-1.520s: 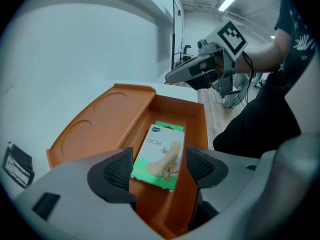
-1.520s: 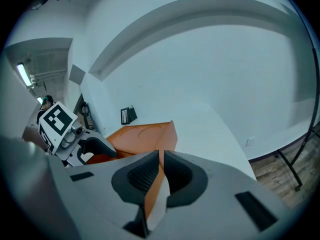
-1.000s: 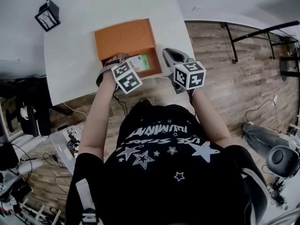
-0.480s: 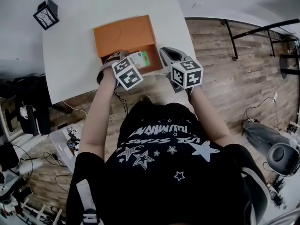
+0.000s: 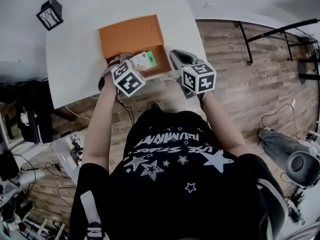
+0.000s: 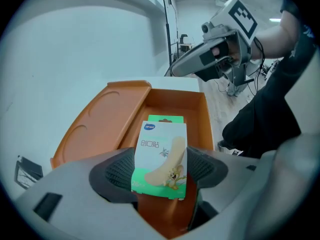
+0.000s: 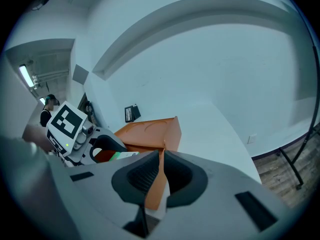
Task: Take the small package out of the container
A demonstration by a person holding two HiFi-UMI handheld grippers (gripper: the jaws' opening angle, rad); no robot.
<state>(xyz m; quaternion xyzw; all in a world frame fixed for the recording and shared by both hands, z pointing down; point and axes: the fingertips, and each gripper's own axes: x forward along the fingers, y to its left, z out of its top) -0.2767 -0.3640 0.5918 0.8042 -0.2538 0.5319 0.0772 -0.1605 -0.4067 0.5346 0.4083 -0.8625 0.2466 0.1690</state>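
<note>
Firmly the left claw [image 6: 160,170] grips the small package [image 6: 161,146] over the orange container [image 6: 176,102], whose wall the right claw [image 7: 159,176] pinches.

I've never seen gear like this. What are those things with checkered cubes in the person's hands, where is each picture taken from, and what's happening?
There is no robot: a person holds a hand-worked clamp, called a gripper, in each hand. The patterned cubes are parts of the grippers. The overhead picture comes from a camera on the person's head; the other two come from cameras riding on each gripper, looking along its jaws. On the white table sit an orange box with its lid open and a small black lantern-like thing. The left gripper has its jaws shut on a small green-and-white package, held over the open box. The right gripper pinches the box's wall.
</note>
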